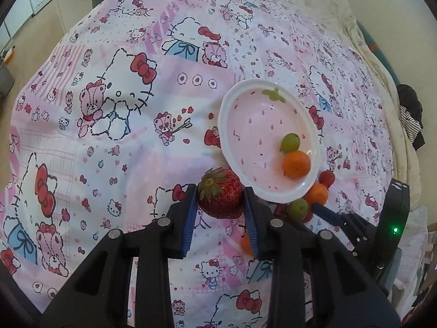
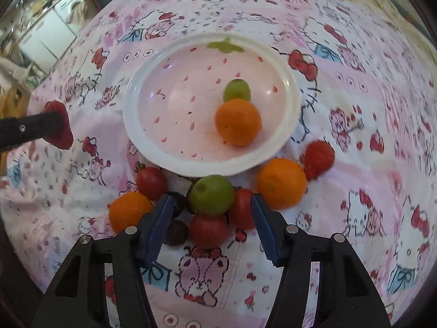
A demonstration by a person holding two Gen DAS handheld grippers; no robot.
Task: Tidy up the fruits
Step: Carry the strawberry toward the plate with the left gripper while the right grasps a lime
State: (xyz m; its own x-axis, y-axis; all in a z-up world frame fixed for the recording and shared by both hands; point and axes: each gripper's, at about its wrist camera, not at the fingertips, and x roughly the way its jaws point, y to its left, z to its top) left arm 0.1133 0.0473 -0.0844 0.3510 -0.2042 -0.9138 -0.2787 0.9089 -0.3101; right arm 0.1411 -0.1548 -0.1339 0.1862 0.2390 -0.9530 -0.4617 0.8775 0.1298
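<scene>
Left gripper (image 1: 220, 201) is clamped on a big strawberry (image 1: 220, 196), blue pads pressed against both its sides, leafy cap facing 10 o'clock. It hangs above the cartoon-print sheet (image 1: 109, 142), just off the plate's 7 o'clock edge.

The plate (image 2: 142, 142) is white-rimmed with a pink strawberry-pattern inside, and holds two fruits touching each other: an orange (image 2: 238, 121) and a green grape (image 2: 237, 89) at its 12 o'clock.

Right gripper (image 2: 211, 218) points down over the loose pile at the plate's 6 o'clock. Its jaws stand apart, pads on either side of a green fruit (image 2: 212, 198) but not pressing on it, so it's holding nothing. Right under that are two red tomatoes (image 2: 209, 231), plus a dark one by the left pad. Another tomato (image 2: 151, 183) sits at 10 o'clock of the pile, a second orange (image 2: 128, 210) at 9 o'clock, a third orange (image 2: 282, 183) at 3 o'clock, and a small strawberry (image 2: 318, 158) beyond it, near the plate's 4 o'clock rim.

Right view is pretty blurry.
</scene>
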